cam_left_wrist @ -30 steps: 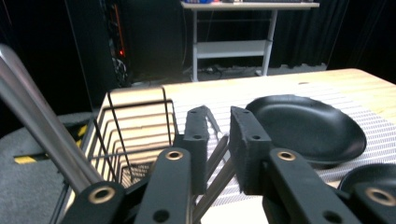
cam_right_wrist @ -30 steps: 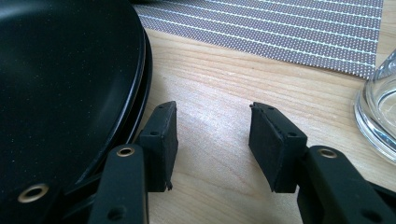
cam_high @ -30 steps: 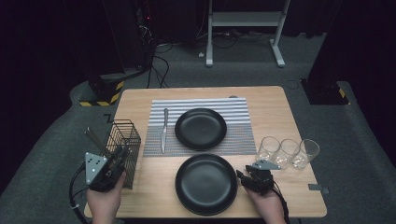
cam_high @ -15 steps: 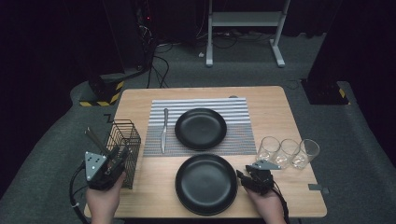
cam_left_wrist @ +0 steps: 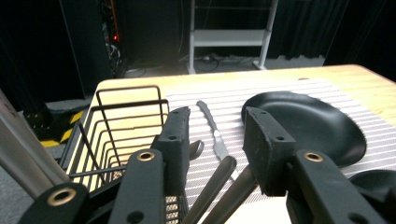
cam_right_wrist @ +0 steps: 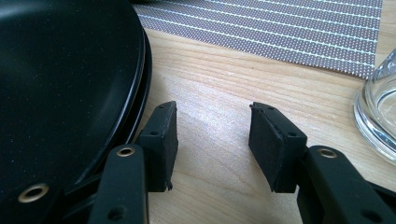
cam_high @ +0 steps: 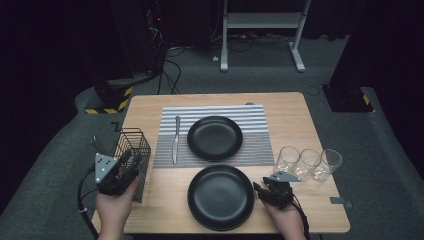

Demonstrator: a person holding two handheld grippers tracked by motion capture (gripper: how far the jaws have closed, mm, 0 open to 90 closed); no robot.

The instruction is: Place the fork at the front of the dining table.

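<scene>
My left gripper [cam_high: 131, 159] hovers at the near end of a black wire basket [cam_high: 134, 150] on the table's left edge. In the left gripper view, the left gripper [cam_left_wrist: 215, 121] is open, with two metal cutlery handles [cam_left_wrist: 212, 186] lying loosely in the gap. My right gripper [cam_high: 265, 187] sits low on the wood beside the right rim of the near black plate [cam_high: 220, 197]. Seen in its own view, the right gripper [cam_right_wrist: 212, 123] is open and holds nothing, its left jaw next to the plate's edge [cam_right_wrist: 60, 70], which looks like two stacked rims.
A second black plate [cam_high: 215, 137] rests on a striped placemat [cam_high: 255, 145], with a knife [cam_high: 175, 137] to its left. Three empty glasses [cam_high: 310, 162] stand in a row right of my right gripper; one glass [cam_right_wrist: 378, 112] is close to its right jaw.
</scene>
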